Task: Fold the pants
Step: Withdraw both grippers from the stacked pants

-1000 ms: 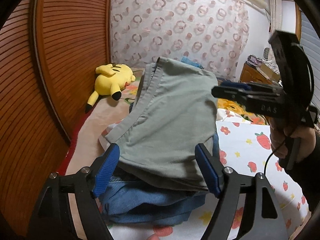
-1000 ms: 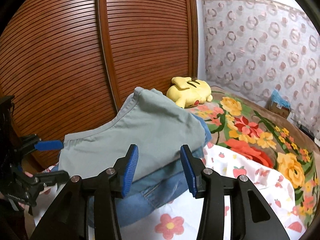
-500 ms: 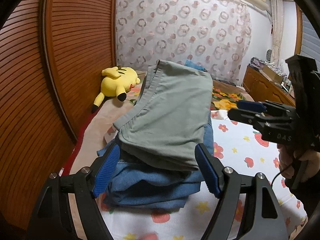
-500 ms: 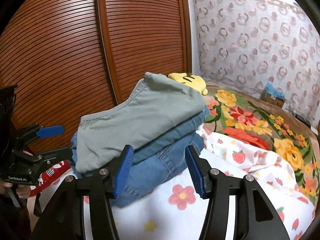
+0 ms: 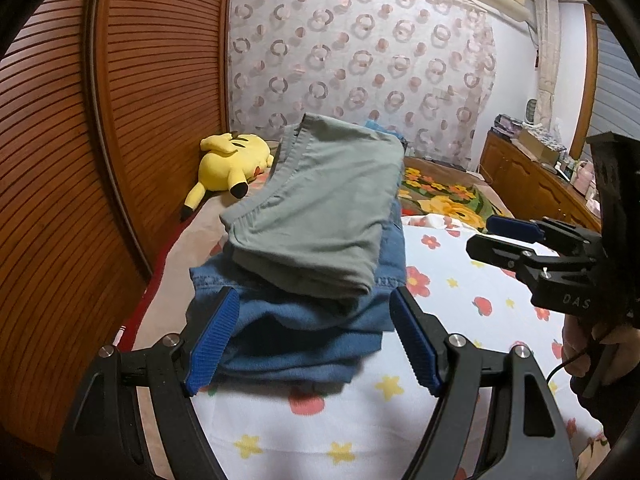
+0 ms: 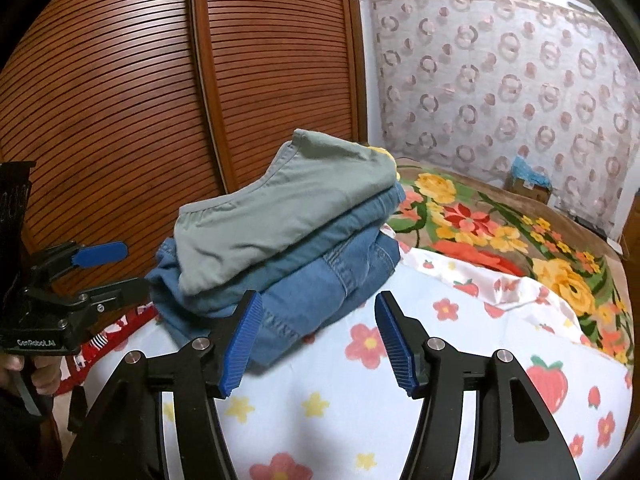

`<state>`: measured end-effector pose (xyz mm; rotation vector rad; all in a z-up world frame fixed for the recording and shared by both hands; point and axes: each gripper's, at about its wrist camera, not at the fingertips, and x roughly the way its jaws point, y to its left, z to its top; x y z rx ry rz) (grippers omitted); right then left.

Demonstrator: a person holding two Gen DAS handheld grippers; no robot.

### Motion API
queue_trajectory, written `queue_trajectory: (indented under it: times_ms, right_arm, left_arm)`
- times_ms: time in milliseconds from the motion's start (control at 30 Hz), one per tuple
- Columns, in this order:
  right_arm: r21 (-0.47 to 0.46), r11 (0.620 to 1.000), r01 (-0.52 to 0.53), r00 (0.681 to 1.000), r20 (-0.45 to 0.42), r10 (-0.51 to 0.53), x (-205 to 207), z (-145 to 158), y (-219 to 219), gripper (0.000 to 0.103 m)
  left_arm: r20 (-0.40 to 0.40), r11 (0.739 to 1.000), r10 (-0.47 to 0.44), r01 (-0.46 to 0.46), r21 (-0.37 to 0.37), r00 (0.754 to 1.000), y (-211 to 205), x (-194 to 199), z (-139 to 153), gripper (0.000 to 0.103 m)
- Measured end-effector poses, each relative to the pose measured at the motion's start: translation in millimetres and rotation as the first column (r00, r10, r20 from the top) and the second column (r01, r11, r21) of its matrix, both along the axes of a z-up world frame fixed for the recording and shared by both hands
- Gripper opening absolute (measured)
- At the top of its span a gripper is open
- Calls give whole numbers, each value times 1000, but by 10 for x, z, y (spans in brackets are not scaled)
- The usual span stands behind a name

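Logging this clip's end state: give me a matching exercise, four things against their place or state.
Things:
1. grey-green pants
2. jeans
3. yellow plush toy
4. left claw

Places or states:
A. open, holding nothing
B. top of the pile
C. by the wooden doors
D. folded under another garment, on the flowered sheet

Pairs: 1-B, 2-D, 3-C, 4-A

"DAS" is being shown on the right gripper [image 5: 516, 236] body; "GenRobot.AI" is being shown on the left gripper [image 6: 108, 270] body.
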<state>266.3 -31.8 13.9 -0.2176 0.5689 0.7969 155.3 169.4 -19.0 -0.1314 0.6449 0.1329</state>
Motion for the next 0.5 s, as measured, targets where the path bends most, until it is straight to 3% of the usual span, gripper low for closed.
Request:
queue_trajectory:
  times_ms: [500]
  right_arm:
    - [30, 996, 81, 996, 42, -82, -813, 6, -486, 67]
  left_arm:
    - [39, 996, -92, 91, 26, 995, -452, -396, 112, 78]
